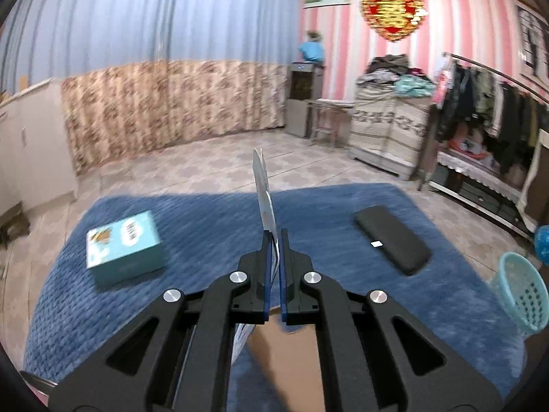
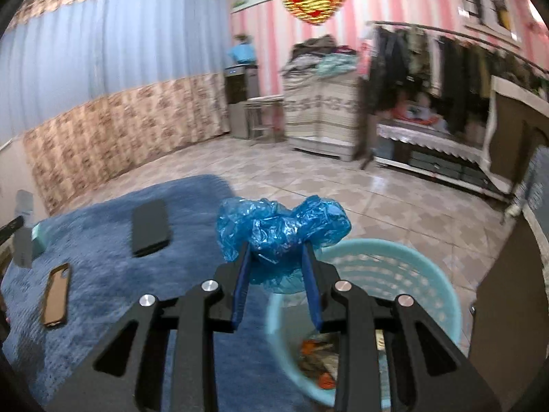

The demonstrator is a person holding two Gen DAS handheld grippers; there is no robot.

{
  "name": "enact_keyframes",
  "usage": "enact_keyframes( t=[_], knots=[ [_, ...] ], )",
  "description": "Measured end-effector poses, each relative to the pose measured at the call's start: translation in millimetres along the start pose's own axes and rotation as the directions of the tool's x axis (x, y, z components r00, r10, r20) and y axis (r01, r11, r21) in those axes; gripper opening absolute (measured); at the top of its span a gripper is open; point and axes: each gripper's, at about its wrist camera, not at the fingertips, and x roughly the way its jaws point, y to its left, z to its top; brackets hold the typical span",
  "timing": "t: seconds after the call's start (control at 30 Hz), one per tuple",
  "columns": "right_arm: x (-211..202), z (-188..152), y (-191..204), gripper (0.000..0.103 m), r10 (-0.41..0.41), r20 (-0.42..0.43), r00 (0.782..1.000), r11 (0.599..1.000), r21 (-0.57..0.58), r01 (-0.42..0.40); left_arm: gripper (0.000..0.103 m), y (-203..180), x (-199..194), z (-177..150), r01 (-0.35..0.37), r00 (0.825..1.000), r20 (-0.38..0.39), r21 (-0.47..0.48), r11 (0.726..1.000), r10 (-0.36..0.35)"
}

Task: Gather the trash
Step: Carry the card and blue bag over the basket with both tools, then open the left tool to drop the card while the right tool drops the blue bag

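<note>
Gripping blue plastic wad (image 2: 279, 228), right claw (image 2: 276, 252) over basket (image 2: 429, 274); left claw (image 1: 273, 237) pinches flat card (image 1: 263, 192).

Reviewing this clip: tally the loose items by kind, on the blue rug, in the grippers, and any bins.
Boxes: 1, teal box
Black cases: 1, black case
Phones: 1, brown phone
Held trash: 2, flat card in left gripper, blue plastic wad in right gripper
Bins: 1, teal basket
Total: 6
</note>
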Motion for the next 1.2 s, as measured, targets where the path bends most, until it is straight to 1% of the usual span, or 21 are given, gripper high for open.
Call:
enact_keyframes(
  t=[0.1,0.17,0.23,0.3,0.33,0.4,0.43,0.5,0.57,0.6,0.63,0.67,0.73,0.83,1.03,1.13,1.2],
  knots=[
    [-1.9,-2.5,-29.0,0.030,-0.055,-0.002,0.999,0.998,0.031,0.055,0.002,-33.4,-9.3,7.6,0.067,0.998,0.008,0.036,0.997,-0.067],
    [-5.3,-4.0,-47.2,0.030,-0.068,0.001,0.998,0.995,0.070,0.068,0.002,-63.5,-13.5,10.0,0.118,0.993,0.010,0.063,0.991,-0.118],
    [-8.1,-5.1,-59.6,0.030,-0.083,0.004,0.997,0.992,0.093,0.082,0.002,-90.1,-15.6,10.3,0.167,0.986,0.004,0.079,0.983,-0.168],
    [-10.3,-6.7,-69.0,0.030,-0.109,0.004,0.994,0.989,0.099,0.108,0.002,-122.4,-16.4,9.4,0.233,0.972,-0.012,0.101,0.967,-0.233],
    [-10.9,-7.1,-73.4,0.030,-0.120,0.003,0.993,0.988,0.099,0.120,0.002,-133.7,-17.2,7.8,0.253,0.967,-0.017,0.112,0.961,-0.253],
    [-12.1,-7.7,-78.3,0.030,-0.126,0.001,0.992,0.987,0.103,0.126,0.002,-162.9,-20.1,5.6,0.303,0.953,-0.024,0.144,0.942,-0.303],
    [-12.0,-8.0,-81.3,0.030,-0.124,0.000,0.992,0.986,0.109,0.124,0.002,-183.5,-22.9,4.2,0.340,0.940,-0.030,0.164,0.926,-0.340],
    [-11.0,-8.9,-87.9,0.030,-0.118,-0.001,0.993,0.985,0.128,0.117,0.002,-208.1,-25.8,-0.4,0.385,0.922,-0.042,0.182,0.904,-0.384],
    [-12.4,-9.9,-94.6,0.030,-0.117,0.000,0.993,0.983,0.142,0.116,0.002,-240.7,-28.8,-7.8,0.450,0.893,-0.068,0.194,0.872,-0.446],
    [-12.9,-10.6,-96.3,0.030,-0.118,0.001,0.993,0.982,0.147,0.116,0.002,-249.3,-29.2,-10.3,0.465,0.885,-0.075,0.198,0.863,-0.460],
    [-12.9,-11.0,-99.2,0.030,-0.122,0.000,0.992,0.981,0.149,0.121,0.002,-265.9,-30.1,-15.7,0.490,0.872,-0.090,0.208,0.847,-0.482],
    [-13.1,-11.3,-98.7,0.030,-0.126,-0.001,0.992,0.981,0.149,0.125,0.002,-276.9,-31.1,-21.3,0.503,0.864,-0.101,0.215,0.837,-0.493],
    [-13.2,-12.9,-99.9,0.030,-0.137,-0.004,0.991,0.980,0.149,0.136,0.002,-302.2,-32.1,-31.1,0.539,0.842,-0.129,0.225,0.812,-0.523],
    [-12.6,-15.9,-107.6,0.030,-0.152,-0.014,0.988,0.976,0.155,0.153,0.002,-327.3,-28.5,-37.8,0.570,0.822,-0.155,0.232,0.788,-0.548],
    [-1.6,-24.4,-125.2,0.030,-0.171,-0.046,0.984,0.966,0.189,0.177,0.002,-362.6,-21.3,-42.5,0.616,0.788,-0.187,0.244,0.749,-0.587],
    [3.2,-27.0,-130.7,0.030,-0.176,-0.057,0.983,0.962,0.200,0.184,0.002,-374.9,-17.8,-45.7,0.641,0.767,-0.204,0.247,0.727,-0.608],
    [5.5,-28.3,-136.2,0.030,-0.183,-0.060,0.981,0.959,0.211,0.191,0.002,-389.5,-14.3,-50.1,0.649,0.761,-0.217,0.259,0.715,-0.611]
  ],
)
